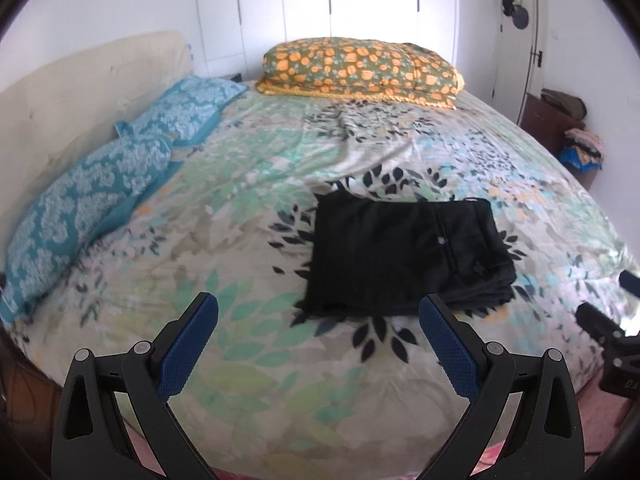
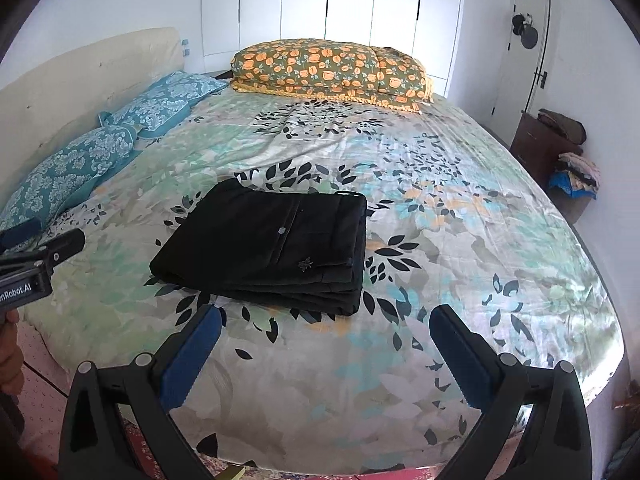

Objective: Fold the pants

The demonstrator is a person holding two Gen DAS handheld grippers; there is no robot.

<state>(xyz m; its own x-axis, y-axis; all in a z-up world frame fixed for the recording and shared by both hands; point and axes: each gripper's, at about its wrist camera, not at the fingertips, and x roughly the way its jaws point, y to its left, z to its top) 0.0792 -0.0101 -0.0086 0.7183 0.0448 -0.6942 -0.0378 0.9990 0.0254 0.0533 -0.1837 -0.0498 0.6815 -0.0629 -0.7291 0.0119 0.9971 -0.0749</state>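
Both my grippers, left (image 1: 318,312) and right (image 2: 325,326), are hanging spread wide and empty over the bed (image 2: 460,240), pants (image 2: 272,244) sitting folded just ahead, not touching.

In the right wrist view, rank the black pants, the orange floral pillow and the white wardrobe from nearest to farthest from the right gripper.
1. Black pants, folded on the bed just ahead of the right gripper.
2. Orange floral pillow, at the bed's far edge.
3. White wardrobe, against the back wall.
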